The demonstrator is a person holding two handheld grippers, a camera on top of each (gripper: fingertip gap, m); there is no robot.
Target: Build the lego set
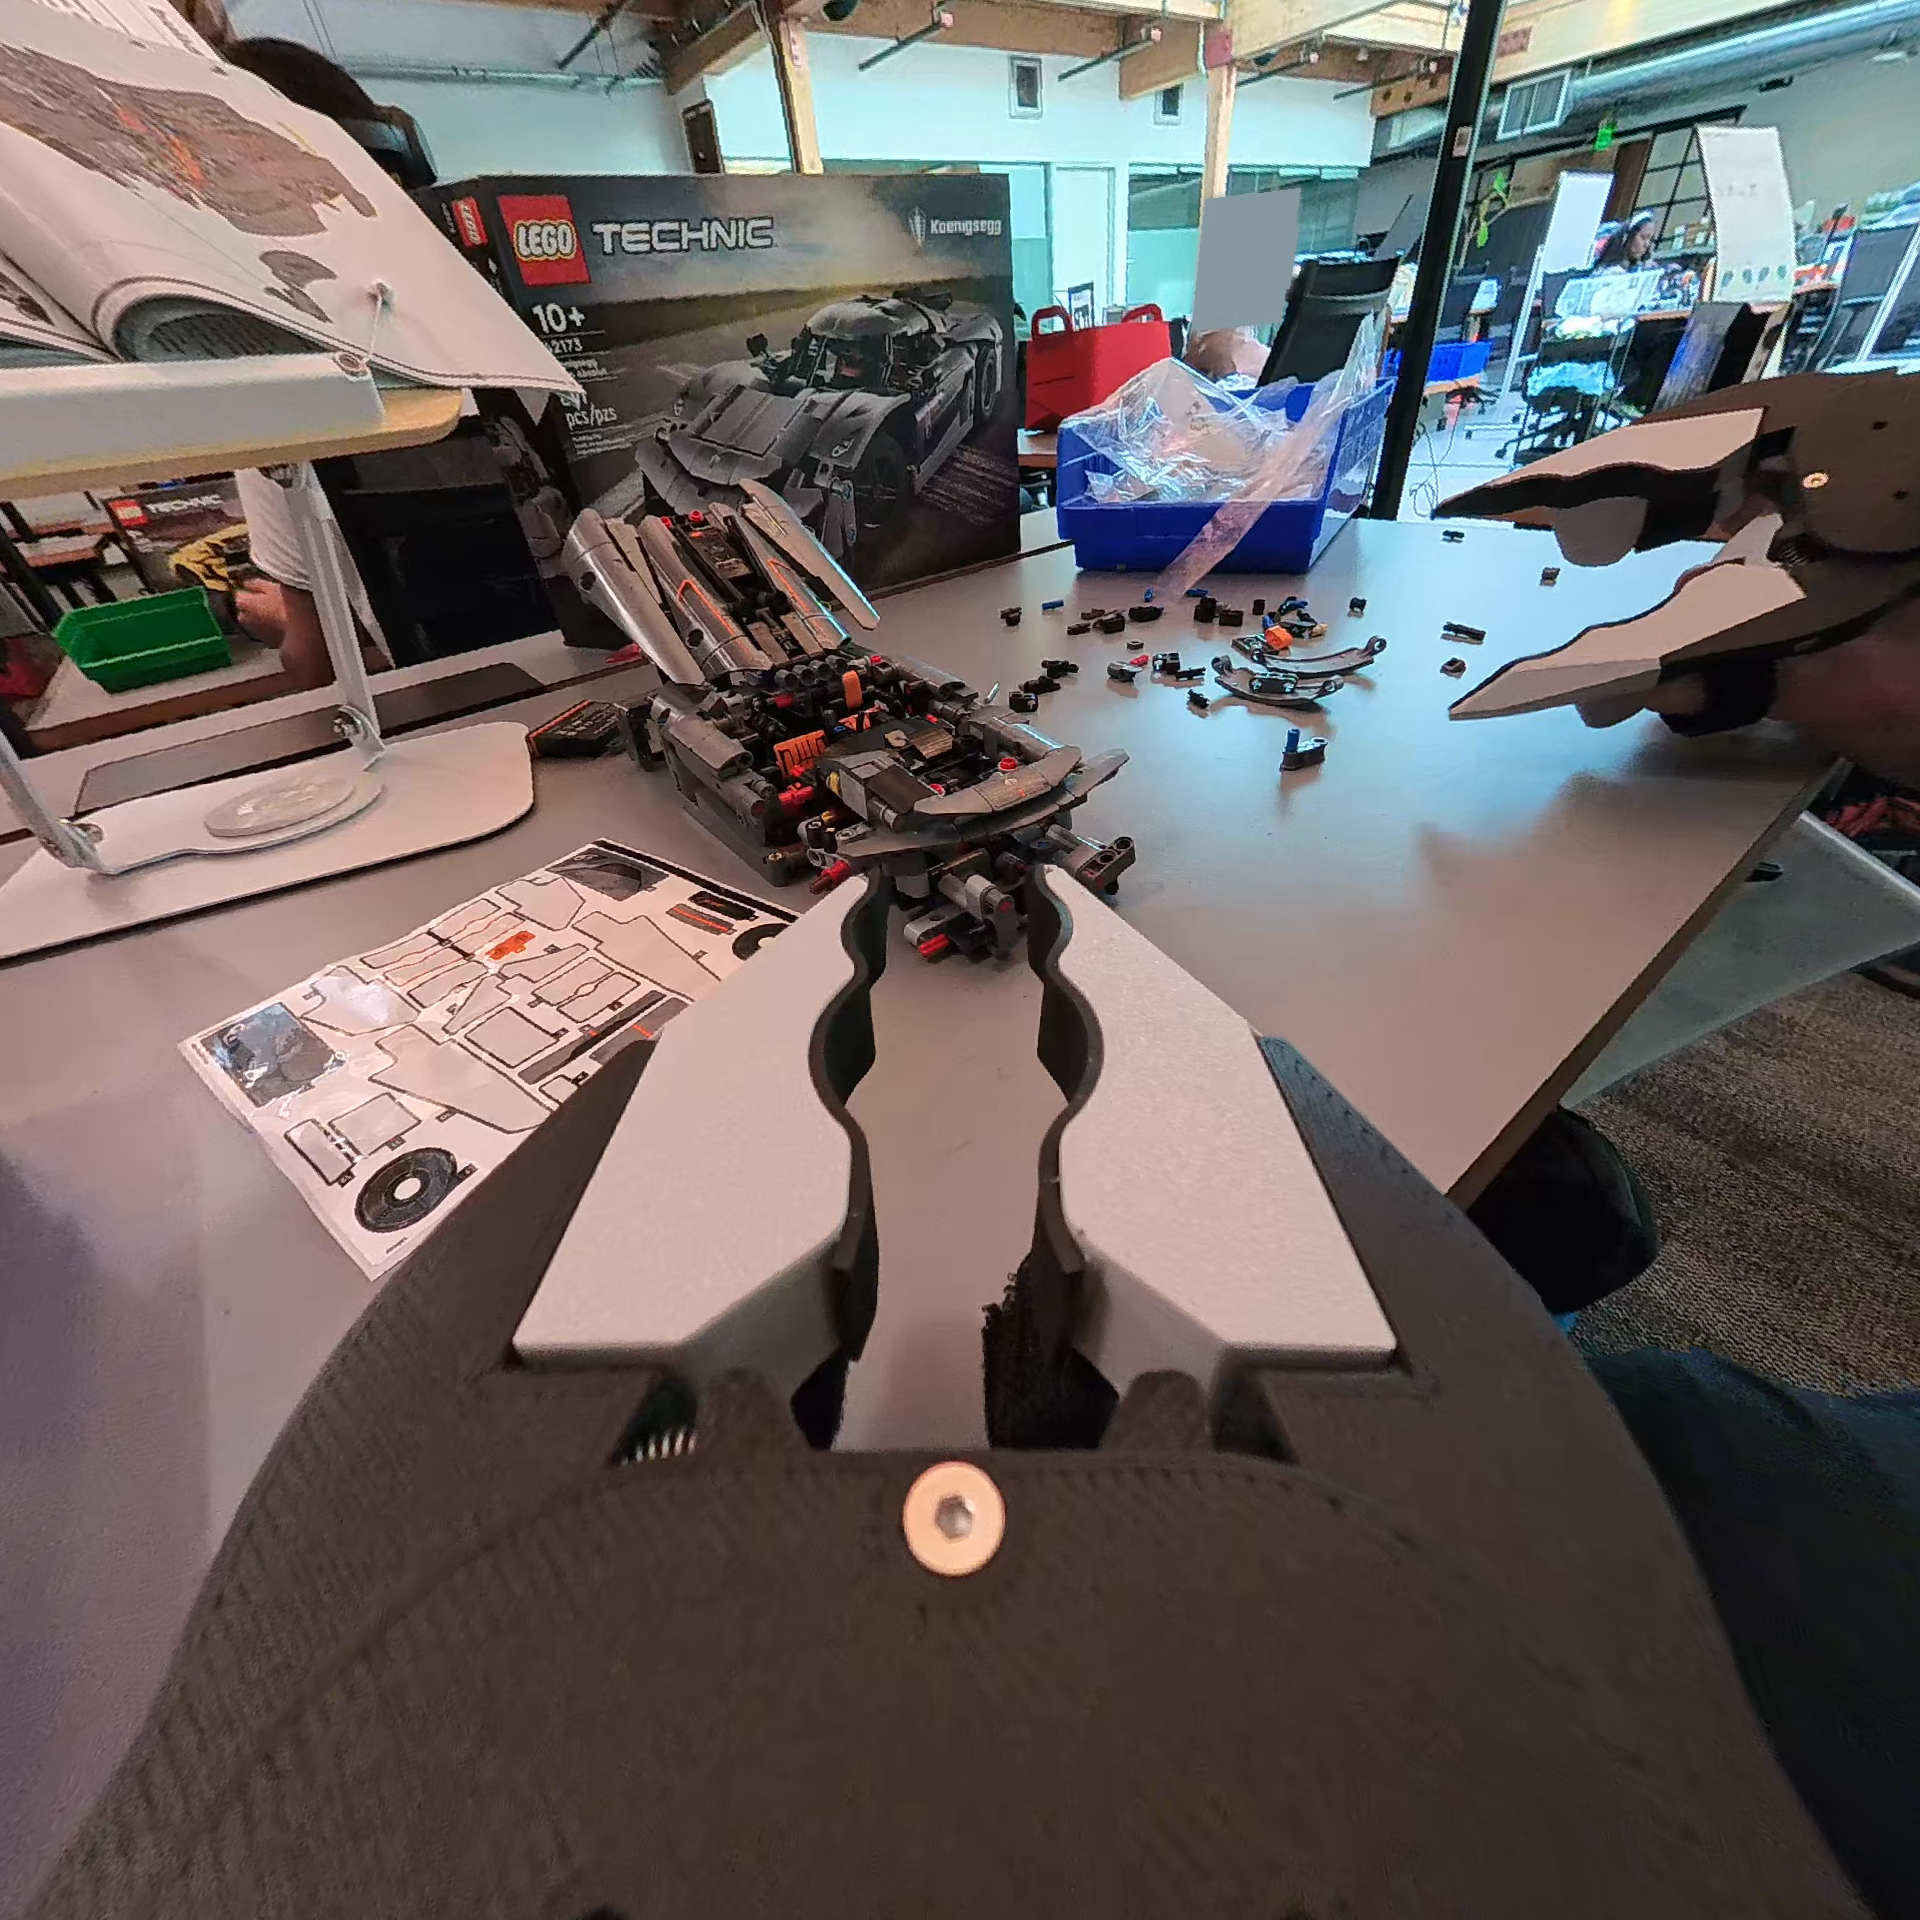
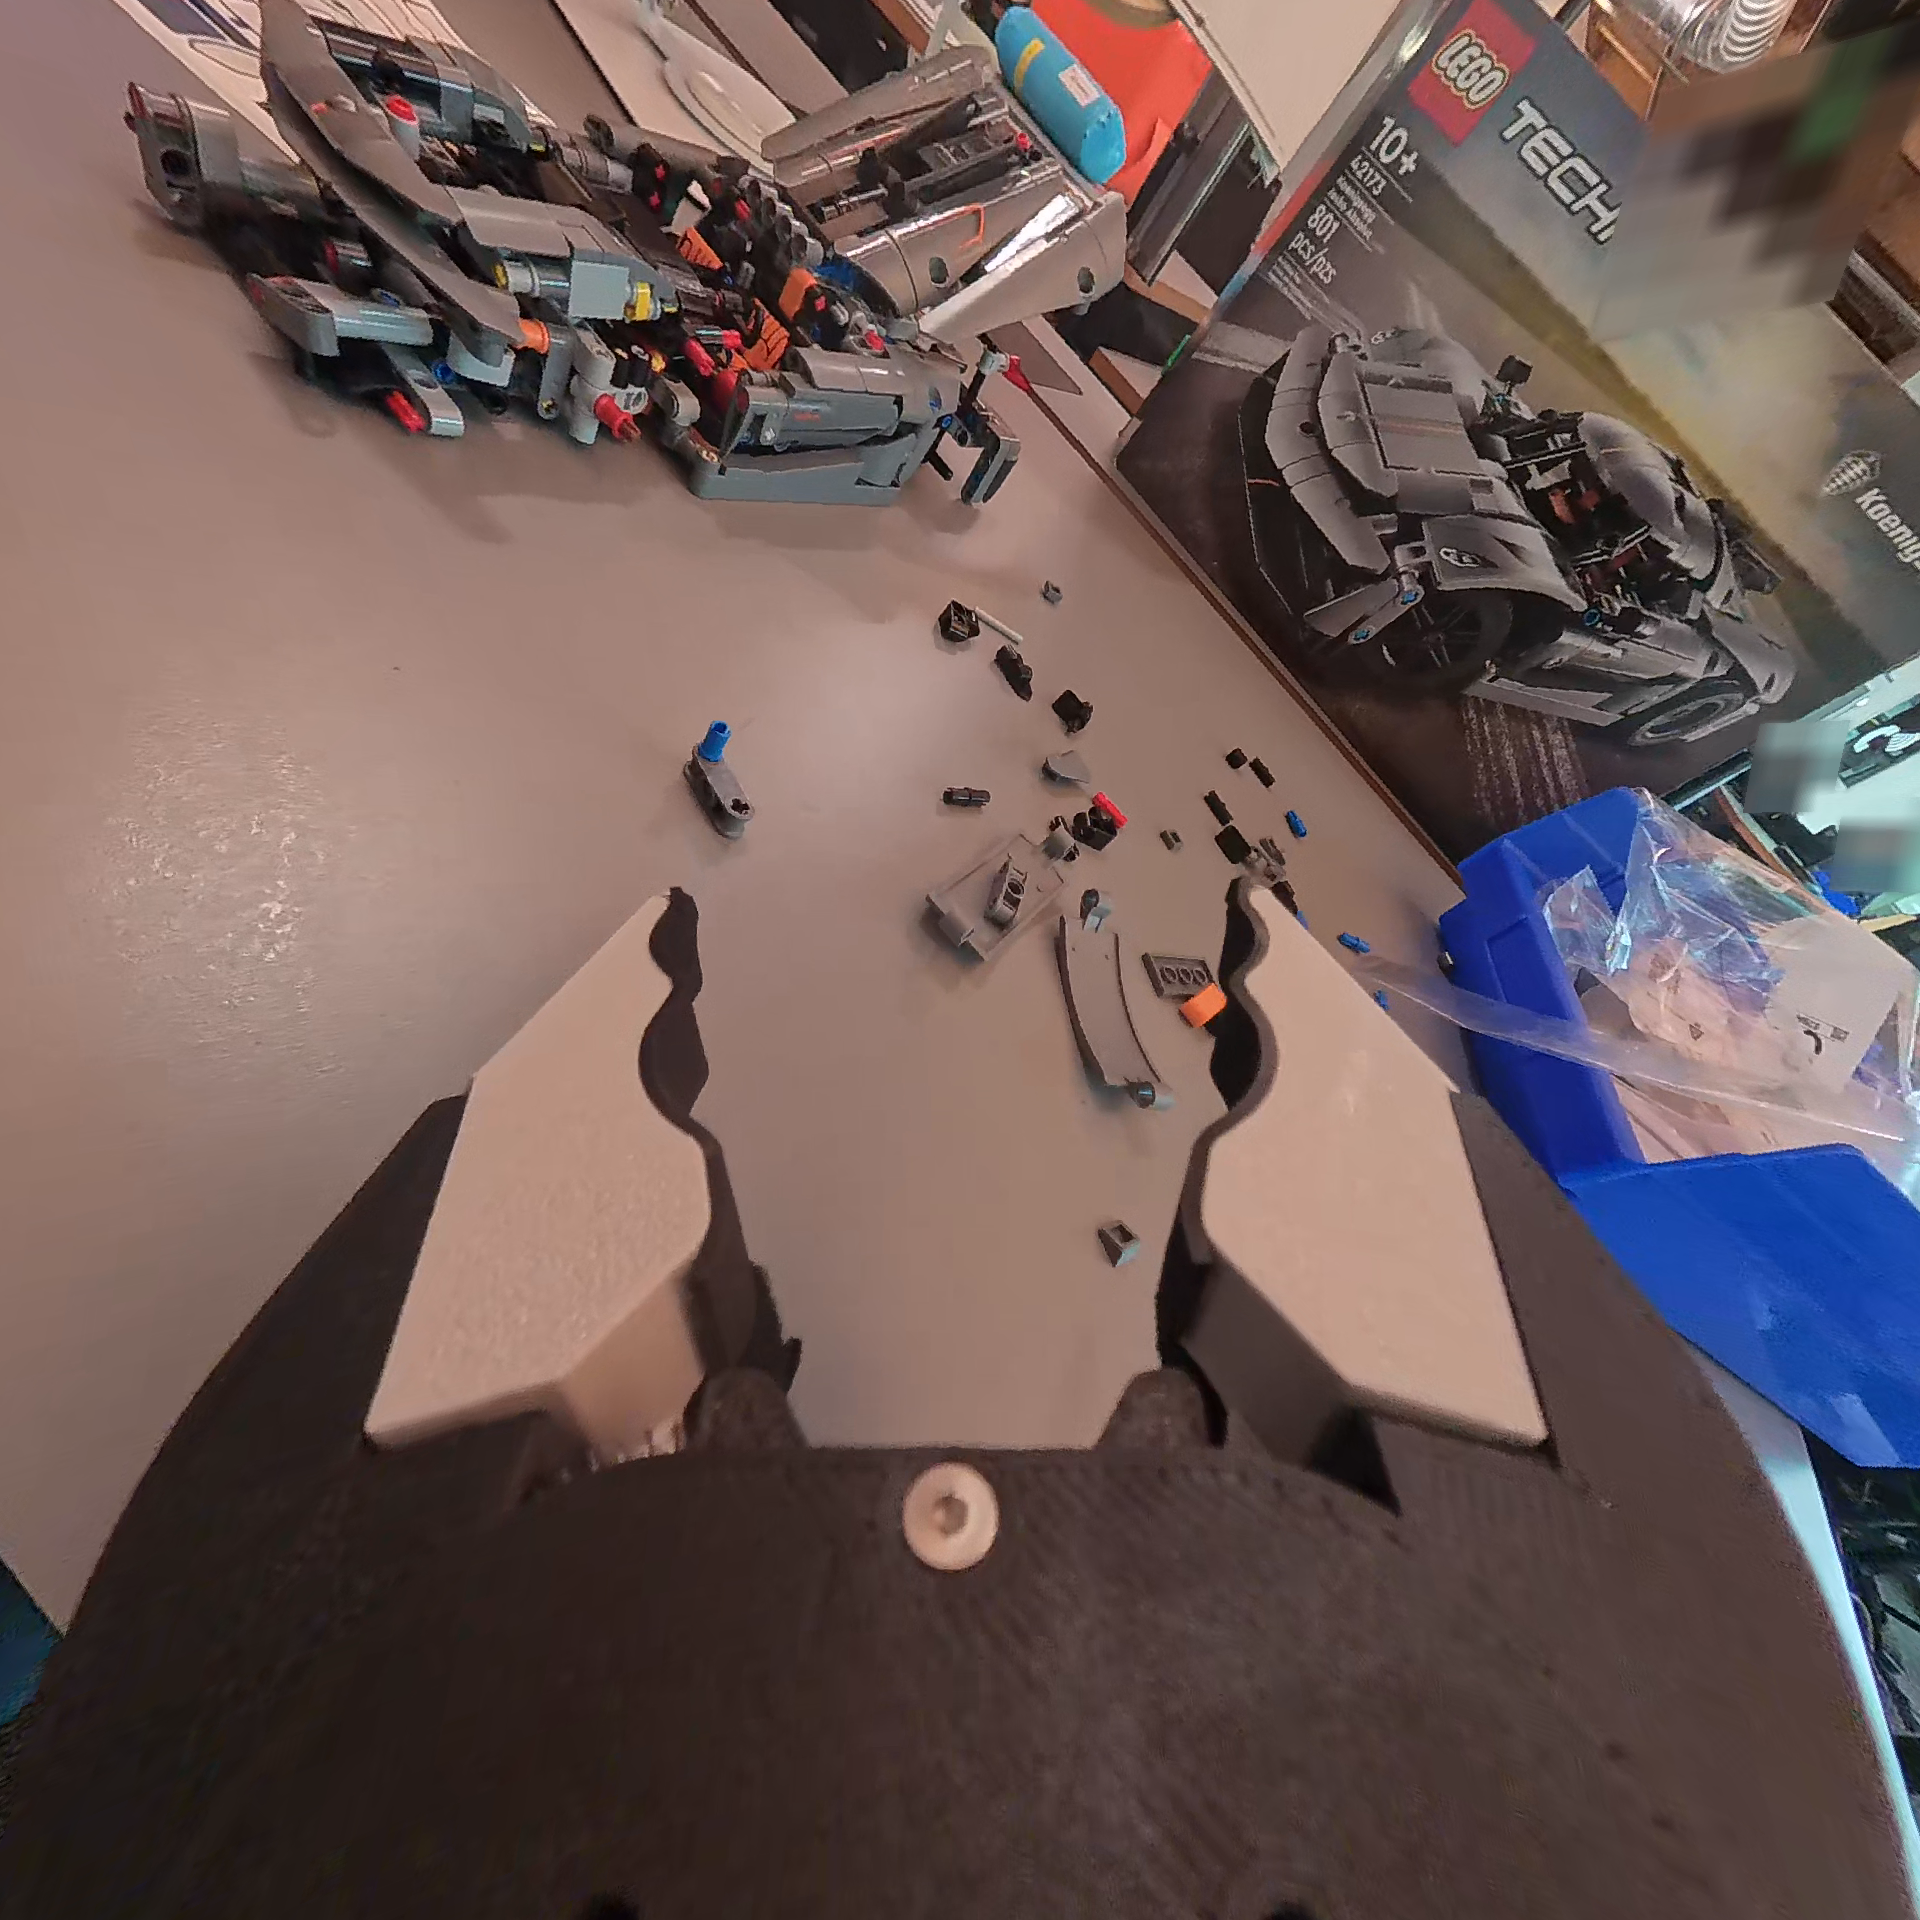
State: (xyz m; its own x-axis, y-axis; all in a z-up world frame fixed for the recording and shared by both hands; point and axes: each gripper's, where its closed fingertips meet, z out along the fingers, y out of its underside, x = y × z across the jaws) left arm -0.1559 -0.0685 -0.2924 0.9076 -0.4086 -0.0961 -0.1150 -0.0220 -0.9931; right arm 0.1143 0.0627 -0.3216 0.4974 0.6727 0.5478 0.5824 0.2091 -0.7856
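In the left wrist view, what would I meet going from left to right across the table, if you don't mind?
Book stand → sticker sheet → half-built car → loose parts → right gripper.

Right tool (image 2: 961, 904) spread wide and empty above the grey bench (image 2: 312, 831), over scattered small parts (image 2: 1081, 831). Half-built car model (image 2: 582, 291) farther off; blue bin (image 2: 1538, 997) with plastic bags at right, beside the set box (image 2: 1507, 468).
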